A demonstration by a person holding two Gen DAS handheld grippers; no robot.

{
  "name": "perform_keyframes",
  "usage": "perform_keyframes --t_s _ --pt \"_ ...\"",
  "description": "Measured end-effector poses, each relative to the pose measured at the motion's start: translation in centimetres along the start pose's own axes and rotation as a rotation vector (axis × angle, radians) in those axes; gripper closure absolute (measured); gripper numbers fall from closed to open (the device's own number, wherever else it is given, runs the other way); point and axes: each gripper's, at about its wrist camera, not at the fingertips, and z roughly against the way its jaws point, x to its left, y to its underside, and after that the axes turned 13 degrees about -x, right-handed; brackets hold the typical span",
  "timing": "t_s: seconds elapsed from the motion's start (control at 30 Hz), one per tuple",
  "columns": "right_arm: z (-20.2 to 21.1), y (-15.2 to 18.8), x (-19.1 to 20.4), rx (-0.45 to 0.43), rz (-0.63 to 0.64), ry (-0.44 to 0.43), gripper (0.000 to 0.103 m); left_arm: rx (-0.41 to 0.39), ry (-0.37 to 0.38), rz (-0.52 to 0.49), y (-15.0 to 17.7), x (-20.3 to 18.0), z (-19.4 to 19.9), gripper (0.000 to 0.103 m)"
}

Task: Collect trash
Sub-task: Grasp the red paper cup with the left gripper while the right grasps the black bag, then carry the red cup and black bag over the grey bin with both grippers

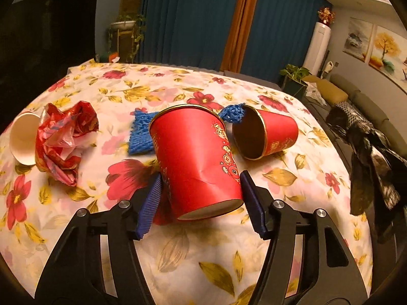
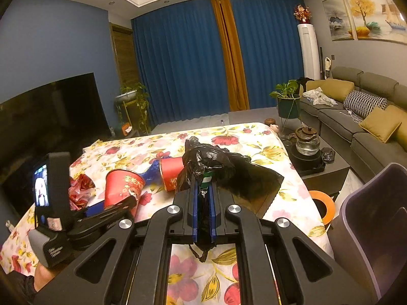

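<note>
Your left gripper sits low over the flowered counter with a red cup lying on its side between the jaws, its base toward you and its mouth pointing away. The right pad touches the cup's base edge and the left pad lies against the cup's side; the wall is creased near the base, so the jaws are closed on the cup.

A second red cup lies on its side just to the right, mouth facing left. Blue foam netting lies behind the held cup on the left, and another piece shows at the far edge between the two cups. Farther left sits a crumpled red wrapper, and touching its left side a white cup, tipped over near the counter's edge.

Your right gripper is clamped tight on a black bag, which bunches up ahead of the jaws and hangs over the counter's right side. In the left view the same bag drapes at the far right edge.

From the right view, a grey bin stands off the counter's right side, with an orange tape roll on the counter's near-right corner beside it.
</note>
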Motion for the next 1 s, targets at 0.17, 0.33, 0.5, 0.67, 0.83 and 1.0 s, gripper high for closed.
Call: perform_keyframes --t_s 0.17,0.33,0.5,0.67,0.83,1.0 --pt "0.1 -0.1 -0.2 -0.003 -0.01 -0.001 0.095 -0.039 0.023 0.005 -0.1 0.3 2.6 0.043" --pt "0.4 -0.3 0.2 -0.008 -0.01 -0.017 0.095 -0.101 0.03 -0.002 0.0 0.5 6.7 0.043" --pt "1.7 -0.4 1.3 -0.01 0.009 -0.049 0.095 -0.151 0.022 -0.038 0.1 0.0 10.1 0.043" --pt "4.3 -0.6 1.4 -0.017 0.032 -0.063 0.095 -0.186 0.037 -0.066 0.4 -1.0 12.7 0.043" --pt "7.2 -1.0 0.3 -0.032 0.027 -0.051 0.095 -0.213 0.067 -0.091 1.0 -2.6 14.8 0.043" --pt "10.5 -1.2 -1.3 -0.056 0.037 -0.027 0.095 -0.234 0.1 -0.103 1.9 -4.3 16.6 0.043"
